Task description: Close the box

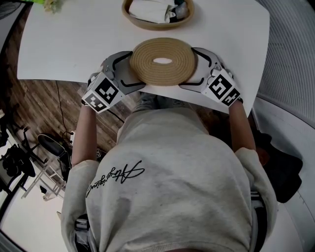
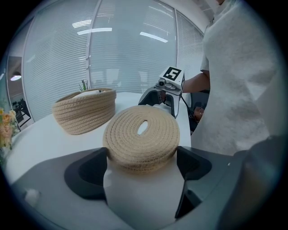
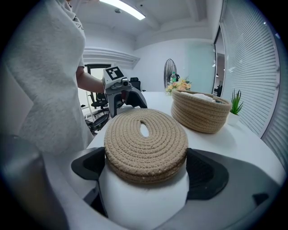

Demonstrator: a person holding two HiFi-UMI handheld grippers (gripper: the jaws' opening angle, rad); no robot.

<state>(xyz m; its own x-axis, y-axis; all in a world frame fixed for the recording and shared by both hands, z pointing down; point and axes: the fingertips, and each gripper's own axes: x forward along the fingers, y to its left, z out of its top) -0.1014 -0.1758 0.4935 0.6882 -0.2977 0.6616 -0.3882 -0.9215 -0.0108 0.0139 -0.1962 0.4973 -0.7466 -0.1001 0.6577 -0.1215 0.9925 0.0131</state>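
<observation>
A round woven rope lid (image 1: 163, 61) with an oval hole in its middle lies flat on the white table (image 1: 74, 44), near the front edge. Beyond it stands the matching woven basket (image 1: 157, 24), uncovered, with white things inside. My left gripper (image 1: 132, 71) is at the lid's left side and my right gripper (image 1: 191, 68) at its right. Both stand open, each with the lid's rim between its jaws and the fingertips close against it. The left gripper view shows the lid (image 2: 141, 134) and the basket (image 2: 85, 112); the right gripper view shows the lid (image 3: 146, 141) and the basket (image 3: 200, 110).
Flowers (image 1: 51, 4) sit at the table's far left corner and a small green plant (image 3: 236, 103) stands behind the basket. The table's front edge runs just under both grippers. Office chairs and a rack stand on the wooden floor at the left.
</observation>
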